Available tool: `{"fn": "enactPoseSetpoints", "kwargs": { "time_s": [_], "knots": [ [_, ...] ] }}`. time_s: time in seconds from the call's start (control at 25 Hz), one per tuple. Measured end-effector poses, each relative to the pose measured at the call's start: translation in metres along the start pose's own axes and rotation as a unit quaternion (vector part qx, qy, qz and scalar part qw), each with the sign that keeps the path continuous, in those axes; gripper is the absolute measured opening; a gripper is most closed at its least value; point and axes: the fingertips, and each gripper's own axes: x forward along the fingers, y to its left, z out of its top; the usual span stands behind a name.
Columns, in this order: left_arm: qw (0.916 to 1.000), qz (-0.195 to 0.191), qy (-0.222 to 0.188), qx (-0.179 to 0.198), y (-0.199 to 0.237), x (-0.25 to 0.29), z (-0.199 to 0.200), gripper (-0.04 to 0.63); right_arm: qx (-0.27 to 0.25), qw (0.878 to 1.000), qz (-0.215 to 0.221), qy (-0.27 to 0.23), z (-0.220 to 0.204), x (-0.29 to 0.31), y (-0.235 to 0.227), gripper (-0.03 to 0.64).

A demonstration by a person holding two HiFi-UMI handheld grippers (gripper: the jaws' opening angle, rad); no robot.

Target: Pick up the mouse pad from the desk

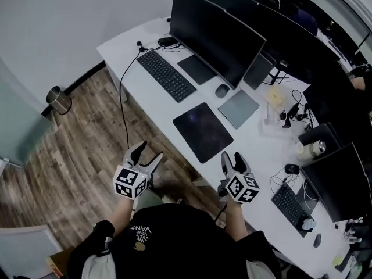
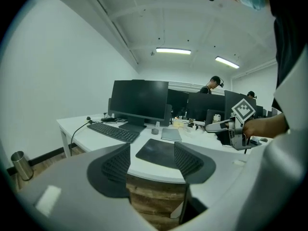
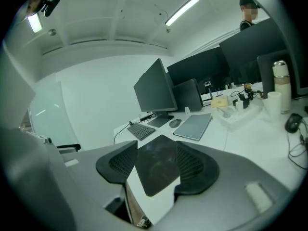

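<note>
A dark rectangular mouse pad (image 1: 203,131) lies flat near the front edge of the white desk (image 1: 250,150). It shows ahead between the jaws in the left gripper view as the mouse pad (image 2: 156,150) and in the right gripper view as the mouse pad (image 3: 156,170). My left gripper (image 1: 146,154) hangs open over the wooden floor, short of the desk's edge, left of the pad. My right gripper (image 1: 234,163) stands open at the desk's front edge, just right of the pad's near corner. Neither gripper touches the pad.
A grey tablet (image 1: 238,108), a mouse (image 1: 222,90), a keyboard (image 1: 165,75) and a large monitor (image 1: 214,38) stand behind the pad. More monitors, cables and a bottle (image 1: 317,149) crowd the right side. A metal bin (image 1: 57,100) stands on the floor at the left.
</note>
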Motion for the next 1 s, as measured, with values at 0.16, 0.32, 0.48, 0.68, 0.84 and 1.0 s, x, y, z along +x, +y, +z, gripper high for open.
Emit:
{"fn": "enactPoseSetpoints", "kwargs": {
  "time_s": [0.16,0.32,0.48,0.68,0.84,1.0],
  "knots": [
    [0.999,-0.04,0.014,0.01,0.037,0.024,0.012,0.262,0.016,0.999,-0.043,-0.012,0.005,0.015,0.012,0.238],
    [0.996,-0.085,0.022,0.02,0.065,0.05,0.024,0.262,0.028,0.995,-0.087,-0.028,0.012,0.027,0.022,0.238],
    [0.9906,-0.13,0.032,0.029,0.085,0.072,0.03,0.262,0.044,0.989,-0.132,-0.046,0.01,0.032,0.031,0.238],
    [0.9775,-0.197,0.056,0.052,0.093,0.094,0.028,0.262,0.065,0.977,-0.189,-0.073,0.004,0.029,0.04,0.238],
    [0.9676,-0.233,0.075,0.06,0.098,0.11,0.024,0.262,0.077,0.968,-0.227,-0.074,-0.011,0.027,0.049,0.238],
    [0.9628,-0.246,0.102,0.049,0.099,0.125,0.011,0.262,0.073,0.965,-0.247,-0.058,-0.026,0.029,0.048,0.238]
  ]
}}
